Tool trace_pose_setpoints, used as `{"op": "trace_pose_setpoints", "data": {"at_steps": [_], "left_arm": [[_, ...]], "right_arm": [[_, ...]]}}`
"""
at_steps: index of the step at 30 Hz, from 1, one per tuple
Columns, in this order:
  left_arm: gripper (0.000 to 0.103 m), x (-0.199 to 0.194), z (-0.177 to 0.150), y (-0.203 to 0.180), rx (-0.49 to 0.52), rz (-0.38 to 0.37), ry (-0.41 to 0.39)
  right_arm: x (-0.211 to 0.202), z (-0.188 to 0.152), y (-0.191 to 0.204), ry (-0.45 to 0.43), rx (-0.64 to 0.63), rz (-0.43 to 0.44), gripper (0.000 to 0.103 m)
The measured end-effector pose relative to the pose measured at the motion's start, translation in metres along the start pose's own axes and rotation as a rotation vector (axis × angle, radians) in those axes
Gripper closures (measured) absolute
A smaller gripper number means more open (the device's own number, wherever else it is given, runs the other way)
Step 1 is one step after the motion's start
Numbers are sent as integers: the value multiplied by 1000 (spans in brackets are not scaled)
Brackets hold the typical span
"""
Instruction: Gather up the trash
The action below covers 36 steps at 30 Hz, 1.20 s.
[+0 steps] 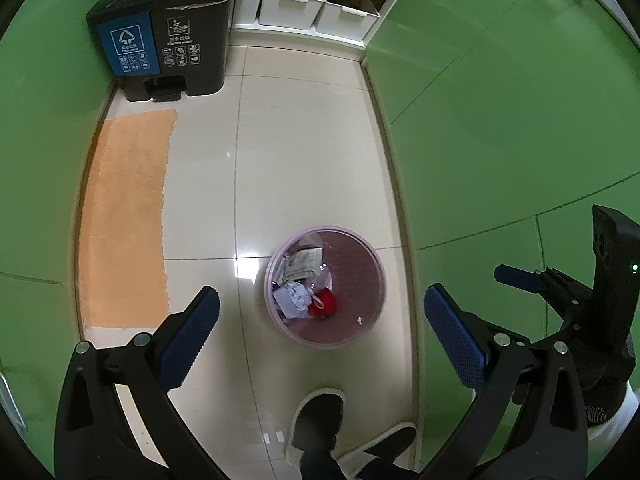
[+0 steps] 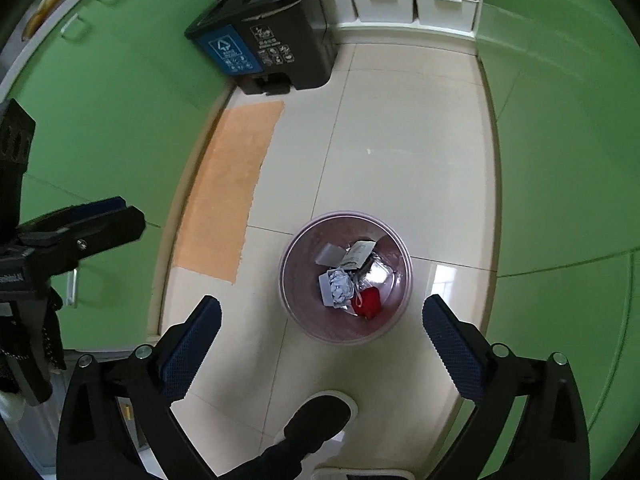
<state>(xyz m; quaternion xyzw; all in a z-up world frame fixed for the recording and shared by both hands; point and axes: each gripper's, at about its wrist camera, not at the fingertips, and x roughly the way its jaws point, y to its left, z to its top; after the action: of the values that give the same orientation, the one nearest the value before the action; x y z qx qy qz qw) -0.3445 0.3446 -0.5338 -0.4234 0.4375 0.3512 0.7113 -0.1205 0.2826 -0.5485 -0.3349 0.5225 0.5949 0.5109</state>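
The pink wastebasket (image 2: 346,278) sits low in the middle of the frame, already holding crumpled paper (image 2: 339,286) and a red scrap (image 2: 369,301). Both the right claw (image 2: 322,346) and the left claw (image 1: 320,330) hang wide open and empty above it. The floor (image 2: 400,140) looks clean, so little seems left.

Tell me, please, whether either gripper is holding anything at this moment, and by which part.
Nothing is held. The left gripper and right gripper both stand open and empty above the pink wastebasket, where the trash lies.

- The small print on the black bin (image 1: 168,40) is too small to read.
- The slipper (image 1: 316,420) is partly cut off by the bottom edge.
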Motion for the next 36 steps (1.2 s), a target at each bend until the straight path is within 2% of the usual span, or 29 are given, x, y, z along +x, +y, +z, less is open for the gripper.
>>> {"op": "trace_pose_setpoints", "data": {"at_steps": [3,7,13,17,19,23,26,31,36], "left_arm": [[3,-22,1,-16,17,-7,-6],[3,-76,5,-53,53,-18,-34],[3,-170,17,-120,142,-51,-88],[3,-237,26,-172,214,-95,-134],[3,-265,31,-198,256,-115,-161],[3,-313,39,-253,348,-166,-205],[3,-343,42,-297,432,-195,-240],[3,-374,39,-364,559,-261,-264],[3,-394,28,-423,667,-304,-268]], "right_arm": [[-35,-1,3,-17,19,-7,6],[-96,0,7,-67,46,-22,6],[-226,0,13,-198,117,-39,6],[-328,-11,11,-300,160,-71,6],[-366,-18,8,-340,177,-90,6],[-447,-45,-9,-424,225,-165,6],[-494,-67,-25,-460,274,-235,6],[-557,-116,-49,-537,382,-340,6],[-600,-163,-64,-592,483,-428,6]]}}
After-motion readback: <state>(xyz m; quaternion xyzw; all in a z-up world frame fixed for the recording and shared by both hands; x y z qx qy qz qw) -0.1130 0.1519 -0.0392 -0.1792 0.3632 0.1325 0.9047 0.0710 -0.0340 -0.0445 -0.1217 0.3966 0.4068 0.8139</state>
